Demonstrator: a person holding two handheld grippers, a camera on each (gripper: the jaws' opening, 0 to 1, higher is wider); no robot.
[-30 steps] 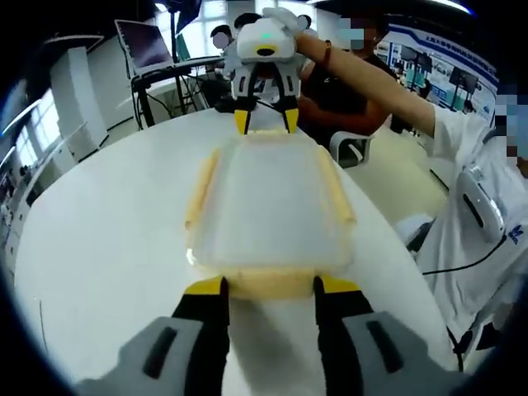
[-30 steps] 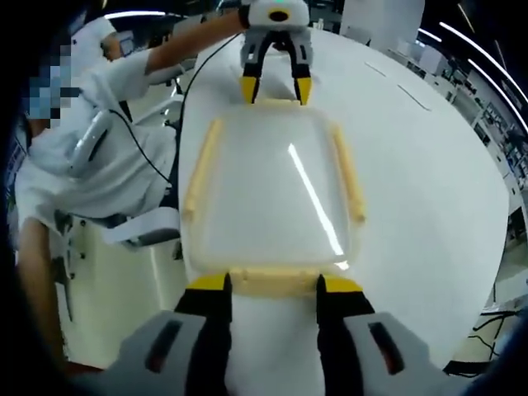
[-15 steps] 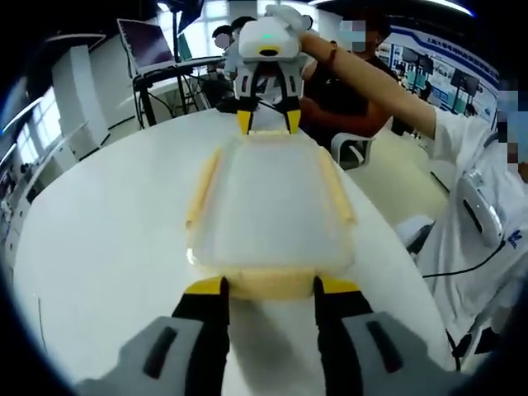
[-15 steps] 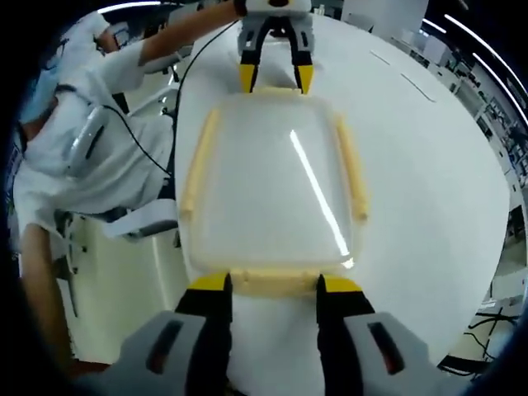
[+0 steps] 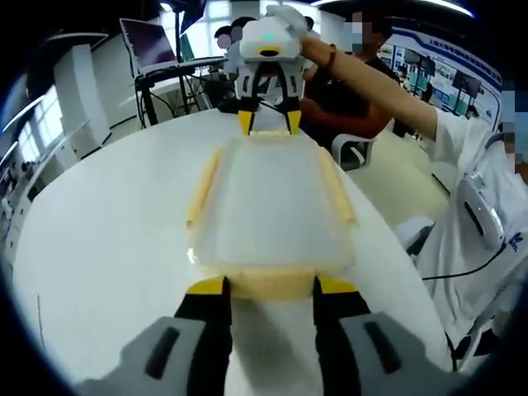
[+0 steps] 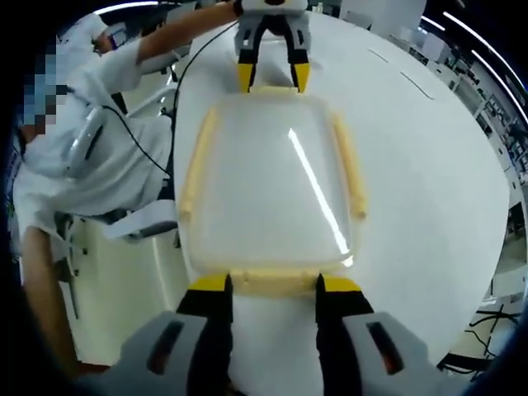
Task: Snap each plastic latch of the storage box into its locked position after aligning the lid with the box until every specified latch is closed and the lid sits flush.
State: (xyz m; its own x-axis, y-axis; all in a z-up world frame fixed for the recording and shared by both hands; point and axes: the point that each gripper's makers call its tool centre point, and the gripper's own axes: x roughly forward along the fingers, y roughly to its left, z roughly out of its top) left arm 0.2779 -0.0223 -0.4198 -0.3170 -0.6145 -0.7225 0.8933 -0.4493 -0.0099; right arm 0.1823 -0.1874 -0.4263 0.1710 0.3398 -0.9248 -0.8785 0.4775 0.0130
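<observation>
A storage box with a translucent lid point(image 5: 268, 206) lies on the white table, with pale yellow latches along its long sides point(image 5: 200, 194) point(image 5: 337, 191). My left gripper point(image 5: 270, 285) is open at the near end, its yellow tips either side of the end latch point(image 5: 247, 290). At the far end, my right gripper point(image 5: 268, 124) points down at the other end latch. In the right gripper view the same lid point(image 6: 268, 190) lies ahead. Here my right gripper point(image 6: 274, 283) is open astride its end latch point(image 6: 256, 287), and the left gripper point(image 6: 272, 78) stands at the far end.
The round white table point(image 5: 107, 223) has free surface to the left of the box. A person in white point(image 5: 487, 206) stands at the table's edge close to the box's side. Behind are a chair point(image 5: 355, 148) and a monitor point(image 5: 148, 41).
The right gripper's camera has shifted slightly. The box and both grippers keep their places at the two ends.
</observation>
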